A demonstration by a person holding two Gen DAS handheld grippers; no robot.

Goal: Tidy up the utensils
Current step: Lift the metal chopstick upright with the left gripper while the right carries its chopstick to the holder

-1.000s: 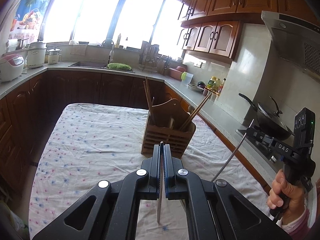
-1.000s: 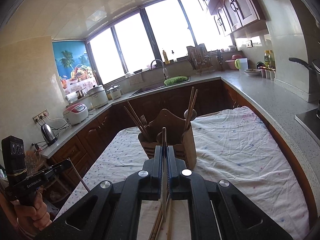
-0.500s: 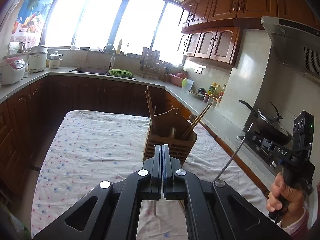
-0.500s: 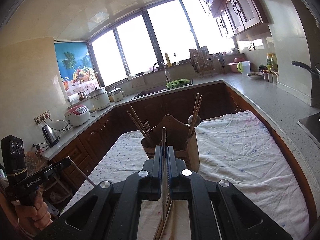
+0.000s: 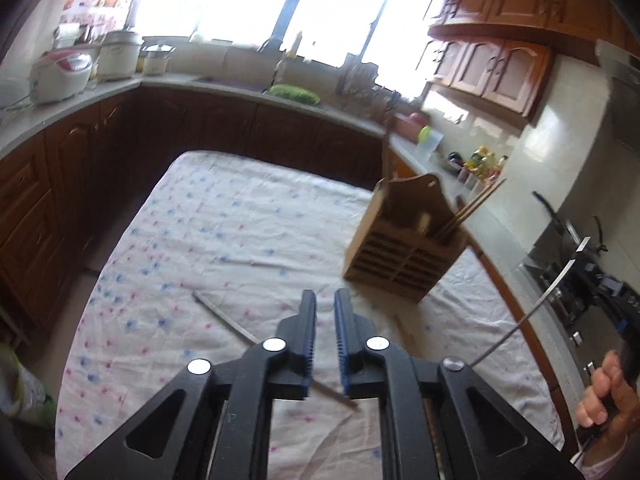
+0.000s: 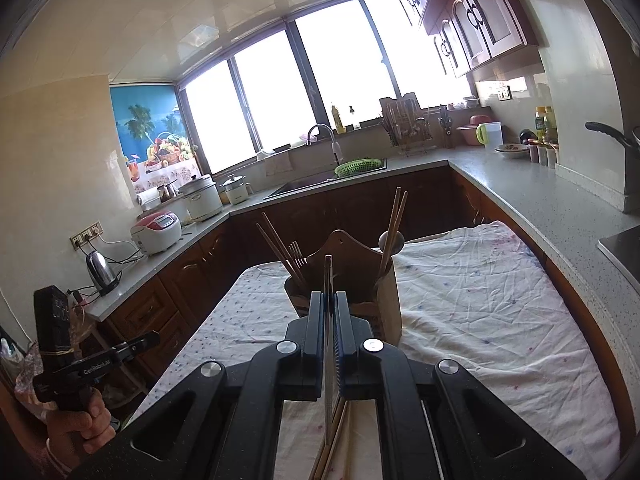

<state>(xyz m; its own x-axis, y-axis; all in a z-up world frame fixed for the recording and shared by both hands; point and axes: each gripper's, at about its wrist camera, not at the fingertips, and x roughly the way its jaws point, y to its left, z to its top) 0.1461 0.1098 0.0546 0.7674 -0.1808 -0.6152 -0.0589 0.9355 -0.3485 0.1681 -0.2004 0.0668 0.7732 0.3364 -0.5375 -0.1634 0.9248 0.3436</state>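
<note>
Fingers [image 5: 308, 320] of the left gripper [image 5: 325, 312] have just come a little apart and hold nothing; its chopstick [image 5: 224, 316] now lies on the cloth [image 5: 200, 220], left of the holder [image 5: 404, 248]. It probably needs picking up again. Right gripper [image 6: 329, 312] pinches a chopstick [image 6: 328, 276] upright, just before the holder.

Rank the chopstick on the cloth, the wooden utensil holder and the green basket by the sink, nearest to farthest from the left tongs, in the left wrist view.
1. Chopstick: on the cloth, passing under the left tongs.
2. Wooden utensil holder: ahead, to the right.
3. Green basket: on the far counter by the sink.
</note>
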